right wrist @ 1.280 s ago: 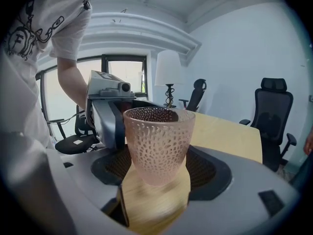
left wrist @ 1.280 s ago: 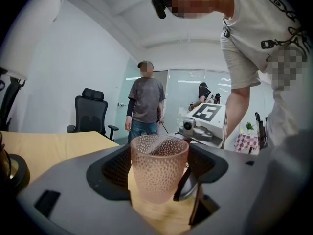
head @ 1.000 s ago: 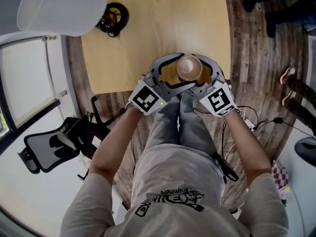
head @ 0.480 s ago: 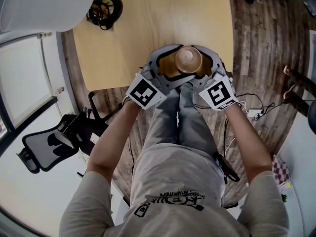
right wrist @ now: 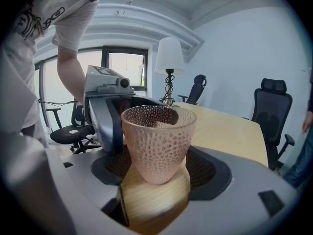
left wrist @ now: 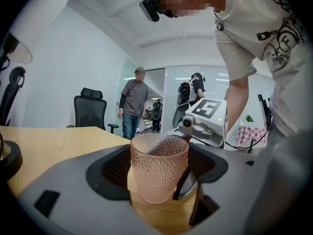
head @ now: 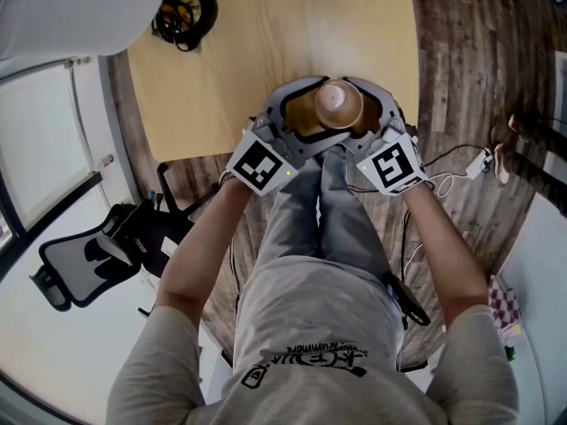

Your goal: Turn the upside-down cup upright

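Note:
A pink dimpled glass cup (head: 338, 104) stands mouth up on the wooden table (head: 266, 42), close to its near edge. My left gripper (head: 310, 118) comes at it from the left and my right gripper (head: 365, 113) from the right, facing each other. In the left gripper view the cup (left wrist: 159, 168) sits inside the curve of the jaws, and a gap shows between the glass and the dark pads (left wrist: 115, 168). The right gripper view shows the same cup (right wrist: 158, 141) with room on both sides. Both grippers are open around it.
A lamp with a black round base (head: 183, 14) and white shade (head: 80, 7) stands at the table's far left corner. A black office chair (head: 89, 264) is on the floor to my left. People (left wrist: 134, 102) stand across the room.
The head camera has shifted slightly. The cup and both grippers keep the same places relative to each other.

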Motion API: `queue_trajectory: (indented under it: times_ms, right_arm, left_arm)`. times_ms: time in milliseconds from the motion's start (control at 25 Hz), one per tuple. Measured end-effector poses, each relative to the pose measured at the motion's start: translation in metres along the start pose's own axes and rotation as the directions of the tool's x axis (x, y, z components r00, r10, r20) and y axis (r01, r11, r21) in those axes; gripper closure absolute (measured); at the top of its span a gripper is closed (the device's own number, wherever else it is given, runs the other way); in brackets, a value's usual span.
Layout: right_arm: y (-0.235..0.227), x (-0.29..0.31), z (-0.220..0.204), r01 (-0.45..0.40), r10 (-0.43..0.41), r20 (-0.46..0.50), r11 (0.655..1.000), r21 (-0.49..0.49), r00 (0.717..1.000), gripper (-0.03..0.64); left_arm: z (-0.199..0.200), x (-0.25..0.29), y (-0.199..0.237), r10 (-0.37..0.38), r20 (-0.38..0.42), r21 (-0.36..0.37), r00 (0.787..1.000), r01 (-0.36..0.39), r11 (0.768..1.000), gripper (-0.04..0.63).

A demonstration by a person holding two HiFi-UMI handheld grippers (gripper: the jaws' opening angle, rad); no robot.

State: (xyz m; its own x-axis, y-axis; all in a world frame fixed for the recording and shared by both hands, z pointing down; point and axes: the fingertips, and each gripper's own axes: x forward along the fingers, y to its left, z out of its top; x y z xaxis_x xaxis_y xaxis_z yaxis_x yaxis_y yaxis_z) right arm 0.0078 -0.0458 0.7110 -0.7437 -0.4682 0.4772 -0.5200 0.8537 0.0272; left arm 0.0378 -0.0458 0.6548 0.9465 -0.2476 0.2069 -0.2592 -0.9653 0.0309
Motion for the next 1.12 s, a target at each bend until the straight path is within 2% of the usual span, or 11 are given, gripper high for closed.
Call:
queue_trajectory:
  times_ms: [720,920,1120]
  right_arm:
    - [0.001,0.001,0.001,0.008,-0.008,0.003,1.0,-0.017,1.0,0.279]
    - [0.0,-0.005,0.004,0.021,-0.021,0.024,1.0,-0.01,0.999,0.261]
    - [0.004,-0.029,0.001,0.029,-0.029,-0.011,1.0,-0.002,1.0,0.258]
  left_arm:
    - [-0.002,-0.003,-0.003,-0.005,0.0,-0.005,1.0,0.005,1.0,0.232]
    - [-0.001,-0.012,0.002,0.026,0.022,-0.011,0.999,-0.025,1.0,0.202]
    - [0.006,-0.035,0.001,0.078,0.025,-0.036,0.997,-0.077,0.996,0.198]
